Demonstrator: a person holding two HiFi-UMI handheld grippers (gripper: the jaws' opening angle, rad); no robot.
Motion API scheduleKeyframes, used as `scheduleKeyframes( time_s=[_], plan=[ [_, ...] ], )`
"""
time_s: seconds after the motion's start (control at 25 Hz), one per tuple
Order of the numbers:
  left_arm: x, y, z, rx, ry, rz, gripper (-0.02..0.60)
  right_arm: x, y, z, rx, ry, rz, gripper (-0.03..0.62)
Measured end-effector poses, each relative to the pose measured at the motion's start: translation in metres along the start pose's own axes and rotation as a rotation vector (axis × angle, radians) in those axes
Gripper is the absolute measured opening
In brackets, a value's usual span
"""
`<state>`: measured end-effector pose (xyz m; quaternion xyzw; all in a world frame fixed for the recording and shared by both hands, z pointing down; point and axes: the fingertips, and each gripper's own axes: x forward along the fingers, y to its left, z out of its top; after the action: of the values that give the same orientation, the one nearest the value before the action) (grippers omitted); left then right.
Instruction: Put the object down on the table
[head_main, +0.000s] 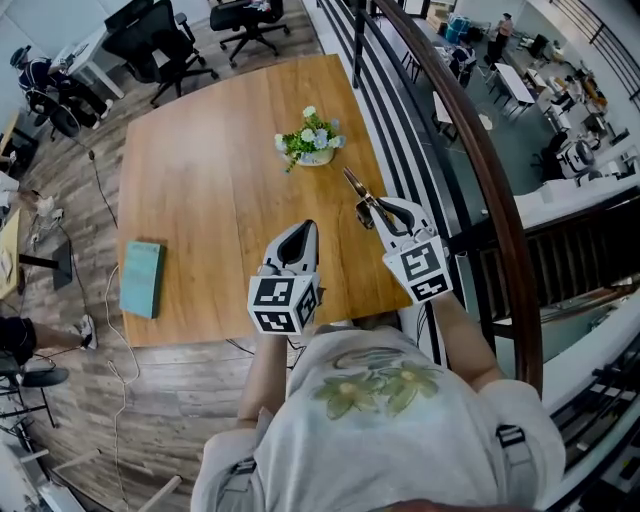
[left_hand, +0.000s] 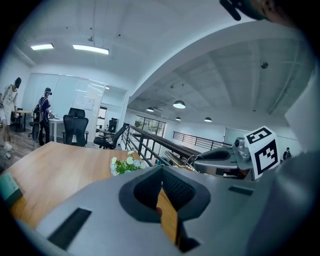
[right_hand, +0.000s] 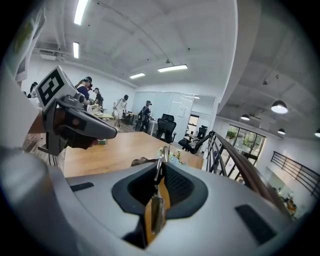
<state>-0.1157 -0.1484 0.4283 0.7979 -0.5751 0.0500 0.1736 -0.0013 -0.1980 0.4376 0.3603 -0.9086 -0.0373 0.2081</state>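
My right gripper (head_main: 378, 208) is shut on a slim metal tool like scissors (head_main: 355, 186), held above the right part of the wooden table (head_main: 220, 180). The tool's blades point away toward the flower pot. In the right gripper view the tool (right_hand: 160, 172) stands edge-on between the pads of the gripper (right_hand: 159, 195), with a dark handle sticking out to the left. My left gripper (head_main: 300, 230) hovers beside it over the table's near edge, shut with nothing between its pads. The left gripper view shows its jaws (left_hand: 162, 192) closed together and empty.
A small pot of white flowers (head_main: 312, 143) stands on the table beyond the tool. A teal book (head_main: 141, 277) lies at the table's left edge. A railing (head_main: 470, 130) runs along the right side. Office chairs (head_main: 160, 45) stand at the far end.
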Motion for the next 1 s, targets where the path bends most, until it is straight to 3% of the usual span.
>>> scheduleKeyframes(
  time_s=[1.0],
  plan=[
    [0.010, 0.038, -0.052, -0.055, 0.122, -0.010, 0.014, 0.070, 0.027, -0.090, 0.013, 0.232, 0.082, 0.040]
  ],
)
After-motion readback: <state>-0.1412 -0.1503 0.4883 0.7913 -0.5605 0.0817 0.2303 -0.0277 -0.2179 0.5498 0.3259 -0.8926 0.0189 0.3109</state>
